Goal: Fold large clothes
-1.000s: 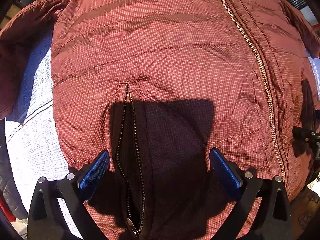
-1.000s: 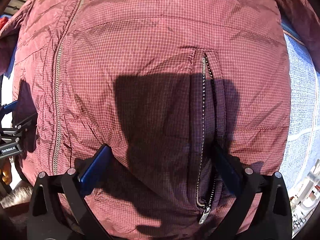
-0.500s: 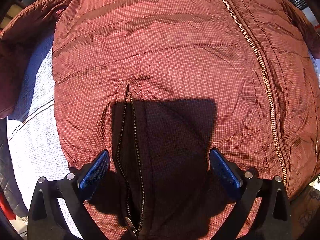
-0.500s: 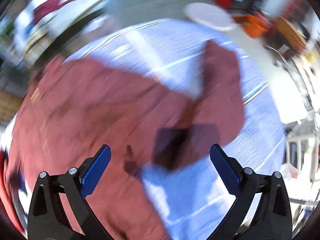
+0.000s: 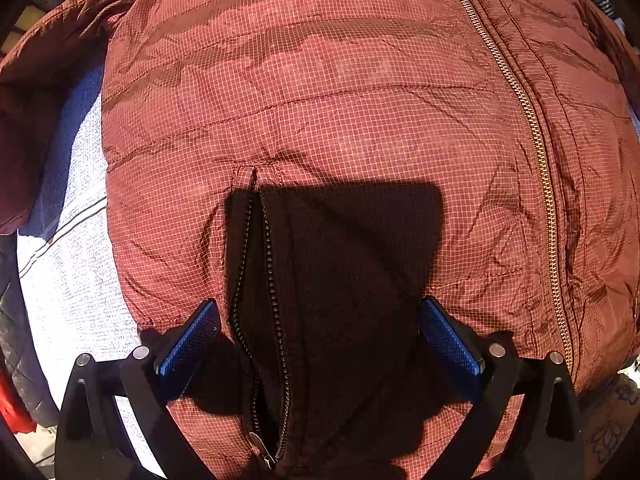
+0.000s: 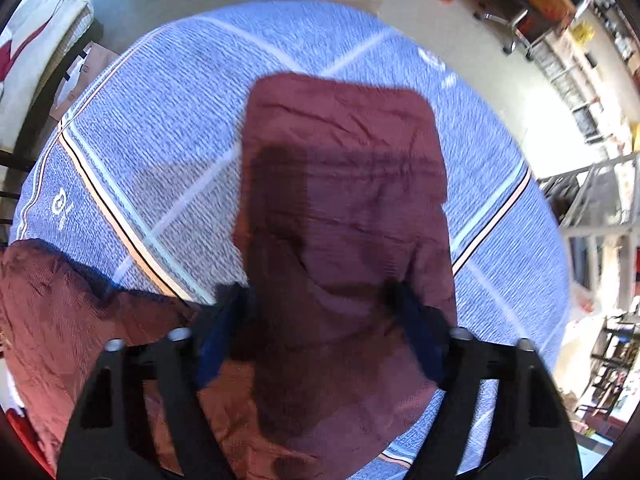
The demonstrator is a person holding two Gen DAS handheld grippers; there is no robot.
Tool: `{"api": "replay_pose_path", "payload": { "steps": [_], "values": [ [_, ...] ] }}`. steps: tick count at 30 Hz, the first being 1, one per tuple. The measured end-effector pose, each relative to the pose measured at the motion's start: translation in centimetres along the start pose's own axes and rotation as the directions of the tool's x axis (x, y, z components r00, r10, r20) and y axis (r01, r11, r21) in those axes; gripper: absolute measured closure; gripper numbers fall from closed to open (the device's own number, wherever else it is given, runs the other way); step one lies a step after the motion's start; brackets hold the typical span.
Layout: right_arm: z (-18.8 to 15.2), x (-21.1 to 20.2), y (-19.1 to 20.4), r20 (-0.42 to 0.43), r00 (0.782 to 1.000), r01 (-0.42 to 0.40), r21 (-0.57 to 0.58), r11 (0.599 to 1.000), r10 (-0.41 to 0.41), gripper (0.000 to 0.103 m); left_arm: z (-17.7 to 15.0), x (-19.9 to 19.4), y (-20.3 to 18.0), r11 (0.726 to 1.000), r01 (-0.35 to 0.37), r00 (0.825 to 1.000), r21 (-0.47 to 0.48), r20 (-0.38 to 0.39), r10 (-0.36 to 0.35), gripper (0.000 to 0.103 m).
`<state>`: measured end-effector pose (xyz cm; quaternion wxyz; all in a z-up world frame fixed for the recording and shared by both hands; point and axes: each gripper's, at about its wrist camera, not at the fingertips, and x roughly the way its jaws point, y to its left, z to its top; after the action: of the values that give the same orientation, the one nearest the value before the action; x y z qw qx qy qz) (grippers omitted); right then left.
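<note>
Jacket, a light, soft, slippery quilted ripstop shell spread on the blue-covered desk, grips best at its sleeve, where right tongs are closing; left tongs hover open.

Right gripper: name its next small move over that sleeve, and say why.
Probably finish closing on the sleeve, then lift it. The right gripper is closing with the sleeve between its fingers, and the sleeve lies spread out on the blue cloth, away from the jacket body. The left gripper hangs open over the pocket.
</note>
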<state>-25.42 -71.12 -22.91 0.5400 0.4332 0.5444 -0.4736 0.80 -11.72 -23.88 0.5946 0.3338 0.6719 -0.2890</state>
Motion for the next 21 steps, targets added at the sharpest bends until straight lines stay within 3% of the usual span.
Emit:
{"api": "replay_pose_path", "payload": {
  "steps": [1, 4, 6, 9, 11, 13, 17, 21],
  "values": [
    [0.1, -0.7, -0.7, 0.029, 0.999, -0.017, -0.011, 1.000, 0.017, 0.077, 0.2, 0.1, 0.0, 1.000, 0.001, 1.000, -0.002, -0.003, -0.001, 0.004],
    [0.7, -4.3, -3.1, 0.146, 0.989, -0.021, -0.019, 1.000, 0.023, 0.089, 0.2, 0.3, 0.3, 1.000, 0.004, 1.000, -0.003, -0.003, -0.004, 0.004],
    [0.9, -7.4, -6.1, 0.241, 0.970, -0.044, 0.040, 0.998, 0.033, 0.090, 0.0, 0.2, 0.5, 1.000, 0.006, 1.000, -0.004, 0.002, -0.006, 0.004],
    [0.0, -10.4, -10.9, 0.340, 0.934, -0.165, 0.139, 0.976, 0.110, 0.090, -0.3, 0.1, 0.8, 1.000, 0.008, 1.000, -0.002, 0.020, -0.008, 0.004],
    [-1.5, -11.1, -12.6, 0.352, 0.928, -0.194, 0.185, 0.963, 0.119, 0.090, -0.6, 0.1, 0.9, 1.000, 0.006, 1.000, -0.005, 0.027, -0.006, 0.004],
    [-3.0, -10.1, -13.5, 0.317, 0.941, -0.201, 0.235, 0.951, 0.121, 0.090, -0.7, 0.1, 1.0, 1.000, 0.004, 1.000, -0.007, 0.031, -0.004, 0.004],
    [-3.6, -10.2, -12.7, 0.329, 0.941, -0.167, 0.229, 0.959, 0.085, 0.093, -0.8, 0.1, 1.1, 1.000, 0.005, 0.999, -0.005, 0.033, -0.005, 0.004],
    [-2.7, -13.2, -8.2, 0.396, 0.909, -0.181, 0.101, 0.978, 0.128, 0.094, -1.0, 0.0, 1.0, 1.000, 0.003, 0.999, -0.006, 0.037, -0.003, 0.004]
  ]
}}
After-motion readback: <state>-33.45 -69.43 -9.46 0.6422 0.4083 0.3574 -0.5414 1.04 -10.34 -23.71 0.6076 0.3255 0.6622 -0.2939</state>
